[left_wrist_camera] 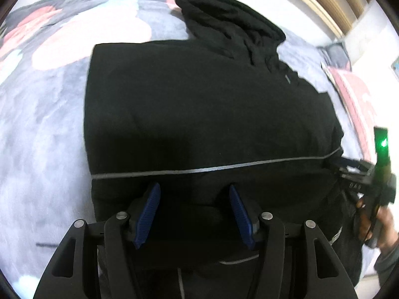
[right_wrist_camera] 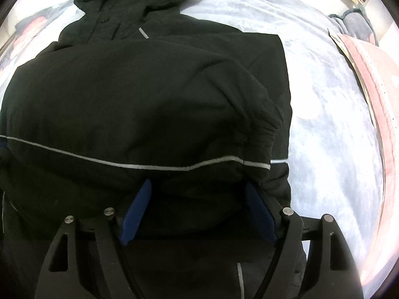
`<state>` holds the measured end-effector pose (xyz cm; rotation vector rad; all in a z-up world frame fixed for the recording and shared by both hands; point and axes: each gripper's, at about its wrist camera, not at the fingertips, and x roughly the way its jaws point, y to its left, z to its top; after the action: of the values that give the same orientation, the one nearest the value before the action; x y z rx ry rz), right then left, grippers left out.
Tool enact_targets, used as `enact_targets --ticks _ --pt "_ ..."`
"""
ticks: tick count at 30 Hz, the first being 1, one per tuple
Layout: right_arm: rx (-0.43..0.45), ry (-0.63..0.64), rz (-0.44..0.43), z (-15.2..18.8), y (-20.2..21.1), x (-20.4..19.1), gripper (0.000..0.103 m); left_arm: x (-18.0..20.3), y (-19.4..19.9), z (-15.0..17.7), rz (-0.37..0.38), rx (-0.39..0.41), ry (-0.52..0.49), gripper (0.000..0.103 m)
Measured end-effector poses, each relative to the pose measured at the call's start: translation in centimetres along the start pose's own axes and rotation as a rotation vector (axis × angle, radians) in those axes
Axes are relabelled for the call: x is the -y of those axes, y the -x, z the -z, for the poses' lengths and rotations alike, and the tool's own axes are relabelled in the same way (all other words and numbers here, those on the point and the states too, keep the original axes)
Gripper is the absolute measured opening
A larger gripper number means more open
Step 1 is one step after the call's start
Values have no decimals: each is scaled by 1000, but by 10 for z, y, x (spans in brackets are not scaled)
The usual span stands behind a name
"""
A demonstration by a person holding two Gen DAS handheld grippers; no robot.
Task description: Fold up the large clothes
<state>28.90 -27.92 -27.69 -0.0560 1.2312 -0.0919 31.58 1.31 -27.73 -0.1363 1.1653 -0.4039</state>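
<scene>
A black hooded jacket (left_wrist_camera: 199,114) with a thin grey reflective stripe lies partly folded on a grey blanket; it also fills the right wrist view (right_wrist_camera: 139,99). Its hood (left_wrist_camera: 229,22) points away, and a sleeve with a gathered cuff (right_wrist_camera: 264,129) lies across the body. My left gripper (left_wrist_camera: 194,189) is open, blue pads apart, over the jacket's near fold. My right gripper (right_wrist_camera: 198,186) is open over the near fold by the cuff. The right gripper also shows in the left wrist view (left_wrist_camera: 369,182), at the jacket's right edge, held by a hand.
The jacket rests on a grey fleece blanket (right_wrist_camera: 324,124) with pink and white patches (left_wrist_camera: 74,35). A pink cushion (right_wrist_camera: 374,79) lies at the right. A wooden frame (left_wrist_camera: 331,2) and white wall are beyond the bed.
</scene>
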Motion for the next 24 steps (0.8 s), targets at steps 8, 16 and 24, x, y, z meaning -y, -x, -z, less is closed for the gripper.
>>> enact_targets --ticks 8,16,24 --pt "-69 -44 -65 17 53 25 79 8 78 12 -23 41 -62 59" --pt "176 -65 -160 -87 140 44 79 5 136 -87 -20 206 -73 61" --pt "245 -102 -232 -218 73 39 69 0 52 -217 -20 219 41 65"
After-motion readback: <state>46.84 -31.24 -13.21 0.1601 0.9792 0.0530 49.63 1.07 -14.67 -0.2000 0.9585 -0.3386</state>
